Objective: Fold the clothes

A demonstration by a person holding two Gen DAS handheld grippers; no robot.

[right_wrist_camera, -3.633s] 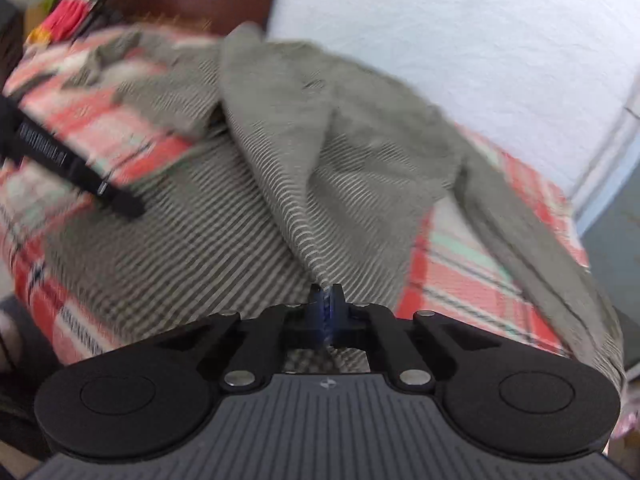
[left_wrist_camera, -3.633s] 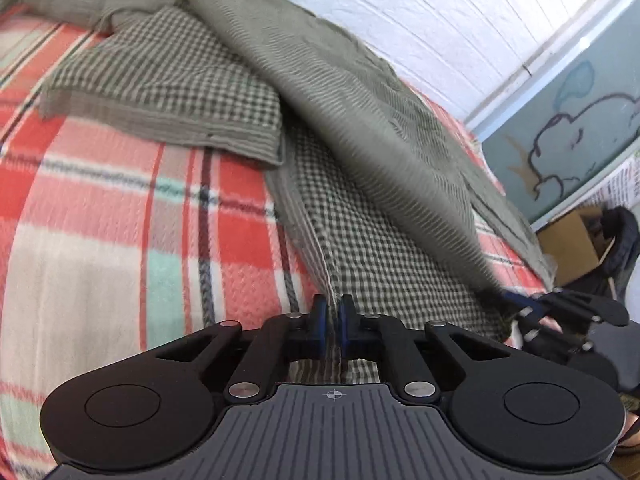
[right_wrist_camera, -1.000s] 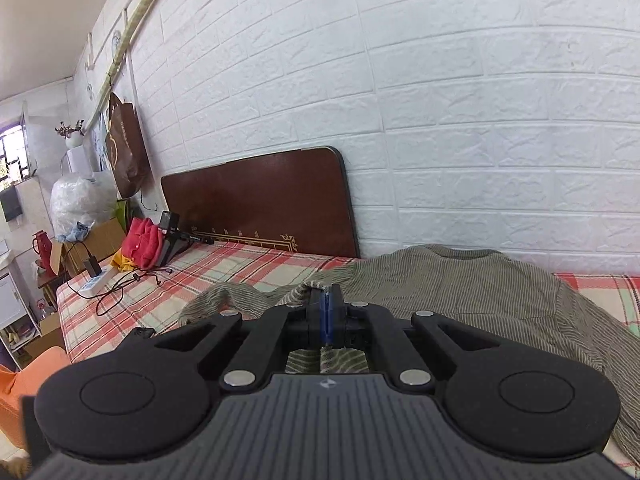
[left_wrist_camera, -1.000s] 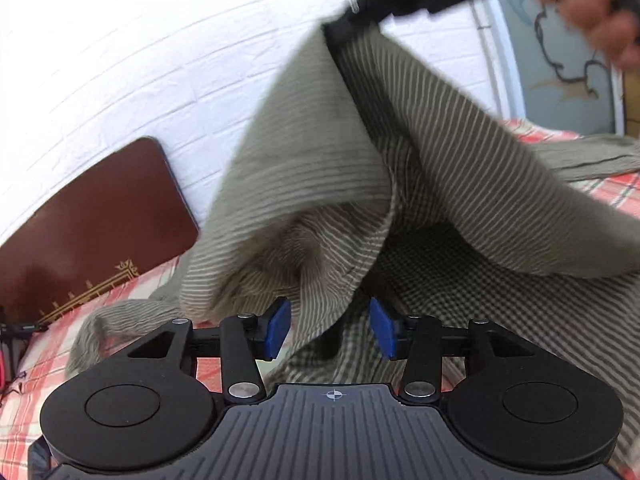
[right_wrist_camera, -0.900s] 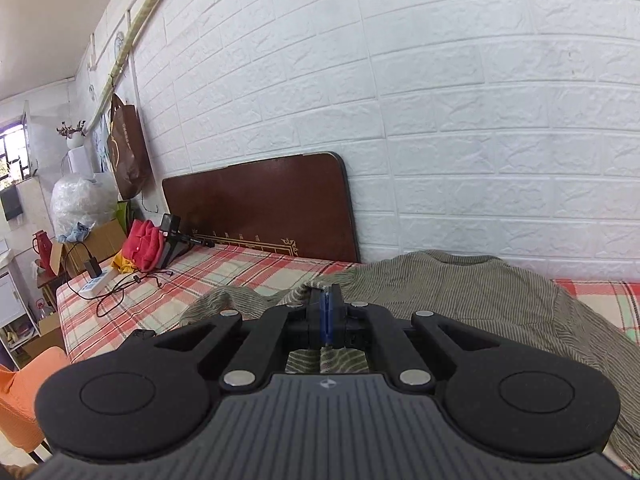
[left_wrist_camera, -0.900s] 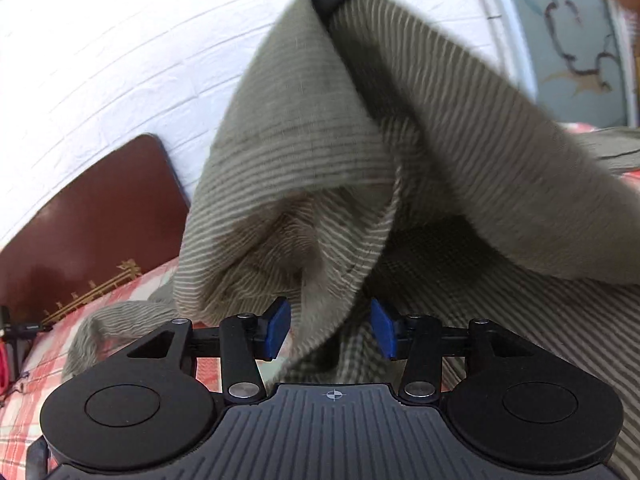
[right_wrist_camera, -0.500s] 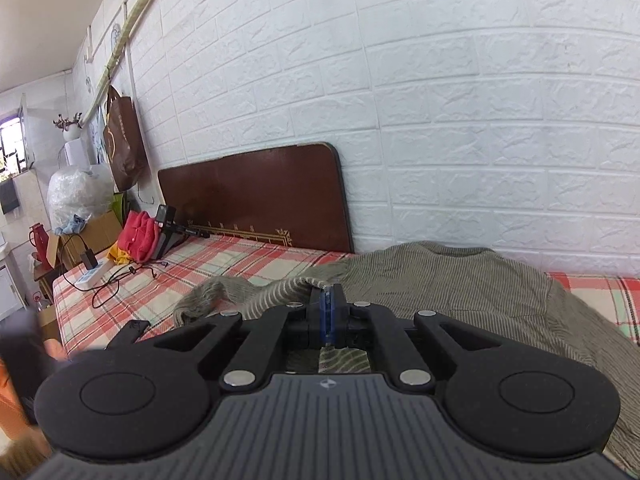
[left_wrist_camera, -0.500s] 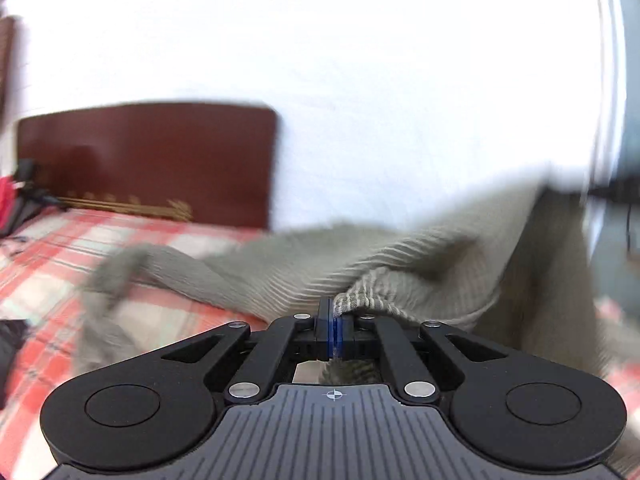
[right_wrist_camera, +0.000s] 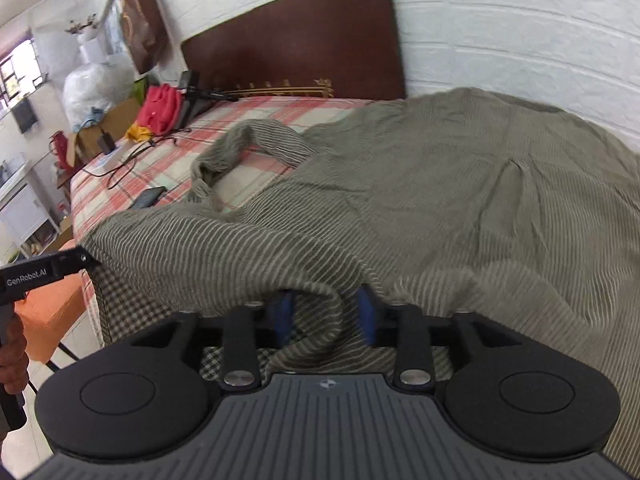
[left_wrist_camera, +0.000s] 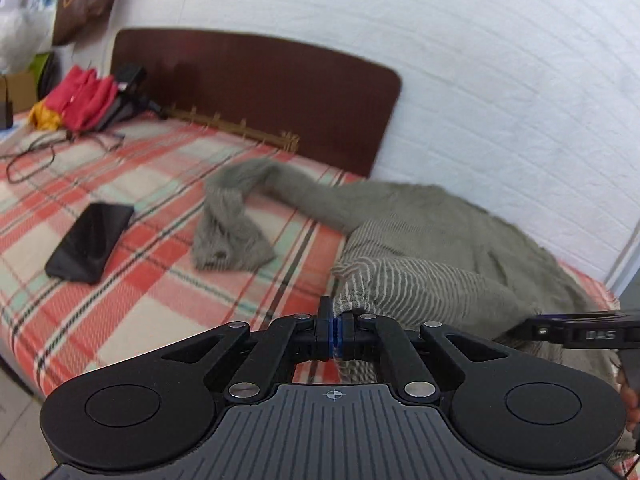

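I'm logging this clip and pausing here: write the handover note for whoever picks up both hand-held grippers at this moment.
Left hand-held gripper: shut on the hem edge of the grey striped shirt.
Right hand-held gripper: open, fabric draped loosely between its fingers.
Shirt lies spread across the plaid bed, one sleeve trailing toward the phone.
Done: shirt laid out on the bed.
Left: straighten the sleeve, then make the folds; none is visible yet.
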